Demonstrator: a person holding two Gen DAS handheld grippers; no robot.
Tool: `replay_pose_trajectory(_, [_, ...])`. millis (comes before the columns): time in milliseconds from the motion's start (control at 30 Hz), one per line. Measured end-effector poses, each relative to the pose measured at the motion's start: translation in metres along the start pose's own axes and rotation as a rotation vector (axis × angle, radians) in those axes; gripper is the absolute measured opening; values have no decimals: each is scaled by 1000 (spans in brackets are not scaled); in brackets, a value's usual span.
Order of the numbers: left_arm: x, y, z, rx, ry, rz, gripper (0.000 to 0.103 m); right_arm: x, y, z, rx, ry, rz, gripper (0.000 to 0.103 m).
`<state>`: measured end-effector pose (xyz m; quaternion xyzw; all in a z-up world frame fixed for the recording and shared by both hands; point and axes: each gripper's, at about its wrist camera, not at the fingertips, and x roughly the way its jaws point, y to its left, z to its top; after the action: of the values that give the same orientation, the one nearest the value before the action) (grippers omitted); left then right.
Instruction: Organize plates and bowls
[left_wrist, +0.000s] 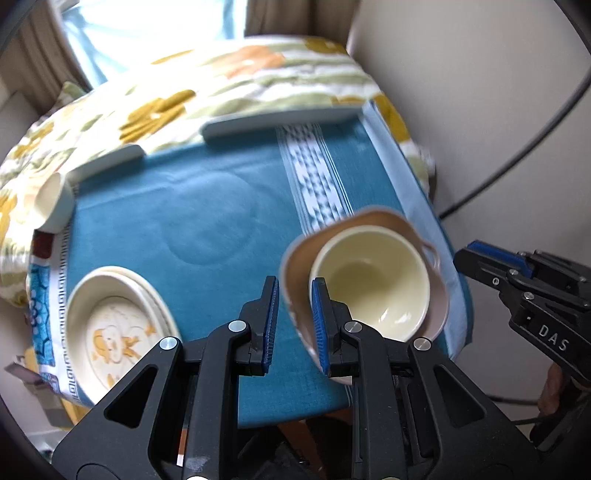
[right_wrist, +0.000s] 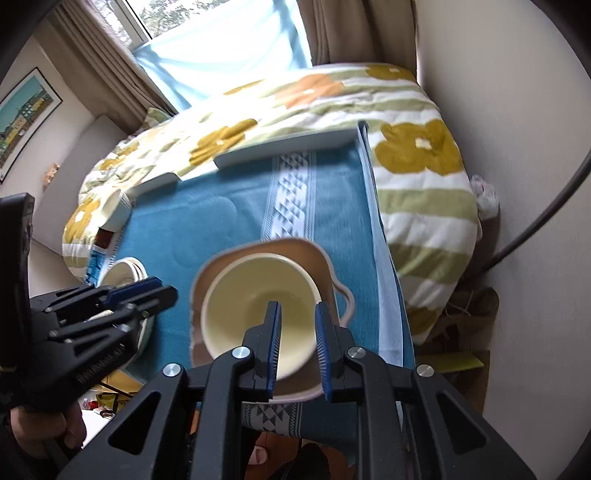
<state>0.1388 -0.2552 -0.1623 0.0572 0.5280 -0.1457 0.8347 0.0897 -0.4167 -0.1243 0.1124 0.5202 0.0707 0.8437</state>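
Note:
A cream bowl (left_wrist: 373, 291) sits inside a tan eared dish (left_wrist: 295, 280) at the near right of the teal cloth (left_wrist: 207, 221). My left gripper (left_wrist: 293, 321) is open, its fingers astride the dish's left rim. My right gripper (right_wrist: 297, 350) is open above the near rim of the cream bowl (right_wrist: 243, 306) and the tan dish (right_wrist: 332, 284). A stack of cream plates (left_wrist: 118, 325) with an orange print lies at the near left. A small cream cup (left_wrist: 55, 201) stands at the far left edge.
Two white trays (left_wrist: 280, 120) lie along the far edge of the cloth, against a flowered quilt (left_wrist: 221, 74). A wall (left_wrist: 480, 110) and a black cable (left_wrist: 524, 147) are at the right. A window with curtains is behind.

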Motion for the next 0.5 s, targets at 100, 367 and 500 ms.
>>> replay_pose_trajectory(100, [-37,35,7,-96,-101,21,16,-7,19,16,-52,-31,49,17])
replay_pose_trajectory(367, [-100,146,15,-295,-238,191,17,9,101,63,-240,-128,190,101])
replay_pose_trajectory(500, [-101,208,12,-387,-231,158,17,27,151,88,-338,-184,231,101])
